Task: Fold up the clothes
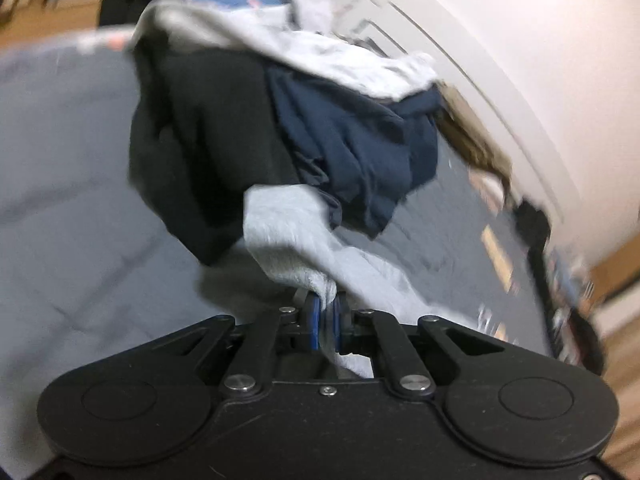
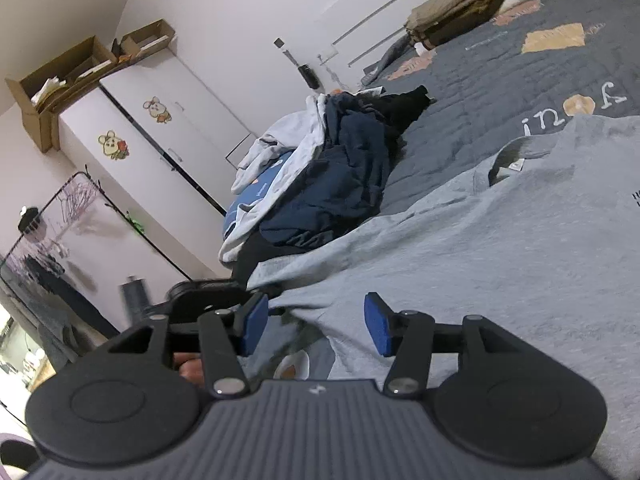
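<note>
ahead: clothes pile (image 2: pixel 320 172) blocks | right: bedspread (image 2: pixel 500 80) open past pile

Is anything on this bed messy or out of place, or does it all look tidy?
Not tidy. A heap of unfolded clothes, navy, black and pale pieces tangled together, sits on the bed cover. The grey T-shirt lies spread out but rumpled, one edge pinched in the left gripper. Nothing looks spilled or damaged.

Black tongs (image 1: pixel 327 312), blue pads (image 2: pixel 254 322)
</note>
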`<state>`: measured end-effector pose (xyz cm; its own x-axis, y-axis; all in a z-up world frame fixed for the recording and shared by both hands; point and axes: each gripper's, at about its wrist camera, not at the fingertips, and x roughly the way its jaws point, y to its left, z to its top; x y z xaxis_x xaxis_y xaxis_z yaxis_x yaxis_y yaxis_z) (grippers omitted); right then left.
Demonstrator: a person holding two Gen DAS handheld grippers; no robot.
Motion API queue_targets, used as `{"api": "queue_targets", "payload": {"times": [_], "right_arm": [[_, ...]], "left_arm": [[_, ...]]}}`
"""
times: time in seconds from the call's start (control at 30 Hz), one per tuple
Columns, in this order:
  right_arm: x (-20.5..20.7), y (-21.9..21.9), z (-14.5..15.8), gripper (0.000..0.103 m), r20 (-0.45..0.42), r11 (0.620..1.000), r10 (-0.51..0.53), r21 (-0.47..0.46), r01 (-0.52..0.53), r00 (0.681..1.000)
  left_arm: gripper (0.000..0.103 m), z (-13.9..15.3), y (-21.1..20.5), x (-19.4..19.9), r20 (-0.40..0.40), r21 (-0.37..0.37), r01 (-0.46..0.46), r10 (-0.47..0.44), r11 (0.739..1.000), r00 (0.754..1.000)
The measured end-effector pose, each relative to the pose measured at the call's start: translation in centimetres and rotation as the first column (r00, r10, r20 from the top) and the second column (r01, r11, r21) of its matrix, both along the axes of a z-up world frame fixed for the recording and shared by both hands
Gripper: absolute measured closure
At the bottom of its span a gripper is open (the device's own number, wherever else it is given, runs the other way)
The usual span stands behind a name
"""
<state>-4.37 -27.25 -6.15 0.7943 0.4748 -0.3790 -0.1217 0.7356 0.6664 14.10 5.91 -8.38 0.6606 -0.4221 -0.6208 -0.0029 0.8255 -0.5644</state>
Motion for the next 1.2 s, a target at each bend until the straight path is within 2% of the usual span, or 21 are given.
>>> {"api": "queue_targets", "payload": {"times": [0.07,0.1,0.17,0.27,0.37,0.47,0.57,0.67,0.7,0.73,0.77,0.87,0.9,0.97,1.0,1.1,1.17,1.2], "right_arm": [[0.1,-0.1,0.1,0.050,0.004,1.000,0.002,0.006,-0.002,1.000],[0.1,0.0,0.1,0.050,0.003,1.000,0.004,0.003,-0.004,1.000],[0.2,0.1,0.2,0.050,0.000,1.000,0.009,-0.005,-0.009,1.000],[0.2,0.5,0.1,0.050,-0.012,1.000,0.016,-0.020,-0.017,1.000],[0.3,0.7,0.0,0.050,-0.017,0.999,0.020,-0.028,-0.021,1.000],[0.5,0.9,-0.2,0.050,-0.023,0.999,0.023,-0.032,-0.023,0.999],[0.7,1.1,-0.5,0.050,-0.036,0.999,0.027,-0.038,-0.028,0.999],[0.8,1.1,-0.8,0.050,-0.044,0.998,0.029,-0.047,-0.031,0.999],[0.8,1.1,-0.9,0.050,-0.048,0.998,0.027,-0.048,-0.030,0.998],[0.9,1.0,-1.0,0.050,-0.050,0.999,0.026,-0.044,-0.028,0.998],[0.9,0.9,-1.1,0.050,-0.053,0.999,0.024,-0.040,-0.026,0.998],[0.9,0.6,-1.3,0.049,-0.060,0.999,0.015,-0.042,-0.018,0.998],[0.9,0.5,-1.4,0.050,-0.060,0.999,0.012,-0.045,-0.014,0.998],[0.9,-0.1,-1.3,0.050,-0.058,0.999,-0.005,-0.044,0.002,0.998],[0.8,-0.4,-1.3,0.050,-0.056,0.999,-0.014,-0.043,0.011,0.998],[0.8,-1.4,-1.1,0.049,-0.054,0.998,-0.043,-0.039,0.041,0.998],[0.8,-2.2,-0.8,0.049,-0.052,0.997,-0.066,-0.041,0.064,0.996],[0.9,-2.7,-0.7,0.049,-0.051,0.996,-0.077,-0.044,0.074,0.996]], "left_arm": [[0.091,0.4,0.0,-0.6,-0.052,0.103,0.064,-0.059,0.993,0.997],[0.077,-0.1,0.2,-0.6,-0.081,0.127,0.075,-0.065,0.989,0.995],[0.064,-1.3,0.7,-0.7,-0.138,0.172,0.096,-0.073,0.980,0.988],[0.063,-1.9,3.3,-0.4,-0.143,0.137,0.010,0.009,0.990,0.990],[0.048,-1.3,5.2,-0.1,-0.039,0.101,-0.070,0.074,0.992,0.996],[0.047,-2.3,5.8,1.3,0.004,0.029,-0.085,0.085,0.996,0.996],[0.047,-3.8,5.6,2.4,0.002,0.017,-0.097,0.097,0.995,0.995],[0.051,-5.0,4.9,3.2,-0.036,-0.043,-0.071,0.069,0.997,0.997],[0.074,-5.2,4.7,3.3,-0.039,-0.064,-0.053,0.051,0.997,0.998],[0.089,-5.1,4.3,3.4,-0.023,-0.065,-0.029,0.027,0.997,0.999],[0.097,-4.7,3.8,3.5,-0.007,-0.055,-0.007,0.007,0.998,1.000],[0.100,-2.9,3.9,2.7,0.108,-0.036,-0.057,0.061,0.998,0.992],[0.100,-2.3,4.3,2.4,0.140,-0.046,-0.096,0.102,0.994,0.985],[0.101,-1.2,5.0,1.9,0.200,-0.016,-0.165,0.165,0.986,0.966],[0.101,-0.7,4.9,1.7,0.224,0.055,-0.213,0.196,0.976,0.955],[0.100,-0.6,4.8,2.0,0.158,0.070,-0.174,0.161,0.982,0.974],[0.099,0.2,4.1,1.6,0.174,0.087,-0.128,0.111,0.988,0.978],[0.097,0.8,3.0,1.2,0.190,0.114,-0.080,0.057,0.990,0.980]]}}
